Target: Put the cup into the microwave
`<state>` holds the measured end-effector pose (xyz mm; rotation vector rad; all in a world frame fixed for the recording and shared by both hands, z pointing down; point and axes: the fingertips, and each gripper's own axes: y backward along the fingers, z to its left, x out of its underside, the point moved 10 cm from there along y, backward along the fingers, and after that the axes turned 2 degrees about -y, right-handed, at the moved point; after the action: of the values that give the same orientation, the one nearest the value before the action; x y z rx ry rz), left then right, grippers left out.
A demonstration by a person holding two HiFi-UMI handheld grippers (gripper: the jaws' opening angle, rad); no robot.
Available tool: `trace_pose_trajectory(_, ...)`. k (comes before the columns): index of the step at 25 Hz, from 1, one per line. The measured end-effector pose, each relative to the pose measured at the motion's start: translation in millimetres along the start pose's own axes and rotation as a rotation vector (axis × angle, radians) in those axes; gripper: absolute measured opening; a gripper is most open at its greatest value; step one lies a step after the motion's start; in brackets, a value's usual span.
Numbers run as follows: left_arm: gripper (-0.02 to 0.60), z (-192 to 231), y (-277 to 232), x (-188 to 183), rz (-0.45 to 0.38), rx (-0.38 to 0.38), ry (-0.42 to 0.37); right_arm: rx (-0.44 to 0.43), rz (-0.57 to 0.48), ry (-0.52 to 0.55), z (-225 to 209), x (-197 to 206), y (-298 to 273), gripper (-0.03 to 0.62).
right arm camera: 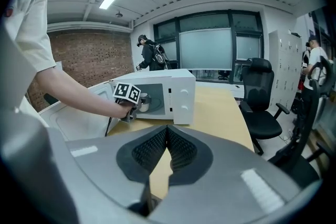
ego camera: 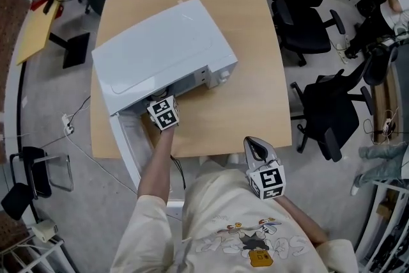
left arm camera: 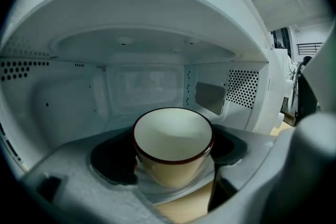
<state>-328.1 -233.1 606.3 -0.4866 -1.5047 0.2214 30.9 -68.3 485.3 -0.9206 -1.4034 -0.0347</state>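
Note:
The cream cup [left arm camera: 173,141] with a dark red rim sits upright between the black pads of my left gripper [left arm camera: 173,168], which is shut on it. The cup hangs at the mouth of the white microwave [ego camera: 166,48], over its front sill, with the empty cavity [left arm camera: 147,81] straight ahead. In the head view only the left gripper's marker cube [ego camera: 163,113] shows, at the oven's opening. The right gripper view shows that cube with the cup [right arm camera: 143,102] just past it. My right gripper [right arm camera: 167,136] is shut and empty, held back near the person's chest [ego camera: 259,151].
The microwave door [ego camera: 128,137] hangs open toward the left front, past the edge of the wooden table [ego camera: 249,93]. Black office chairs [ego camera: 310,9] [ego camera: 332,112] stand to the right. People stand far off by the windows [right arm camera: 149,57].

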Motion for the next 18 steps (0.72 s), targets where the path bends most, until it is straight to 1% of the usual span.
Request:
trace_pose_trajectory(7, 0.4, -0.3, -10.6, -0.8, -0.043, 0.012, -0.017, 0.023, 0.013, -0.007, -6.2, 3.9, 4.9, 0.008)
trace_pose_trajectory(11, 0.404, 0.2, -10.2, -2.0, -0.031, 0.019, -0.033, 0.015, 0.011, -0.007, -7.9, 5.3, 7.8, 0.006)
trace_pose_trajectory(15, 0.403, -3.0, 9.3, -2.4, -0.036, -0.001, -0.081, 0.0, 0.001, -0.01, -11.0, 8.3, 10.7, 0.006)
trace_pose_trajectory(18, 0.402, -6.2, 30.1, 2.9, -0.036, -0.008, -0.07, -0.012, -0.013, -0.017, -12.5, 9.2, 12.2, 0.006)
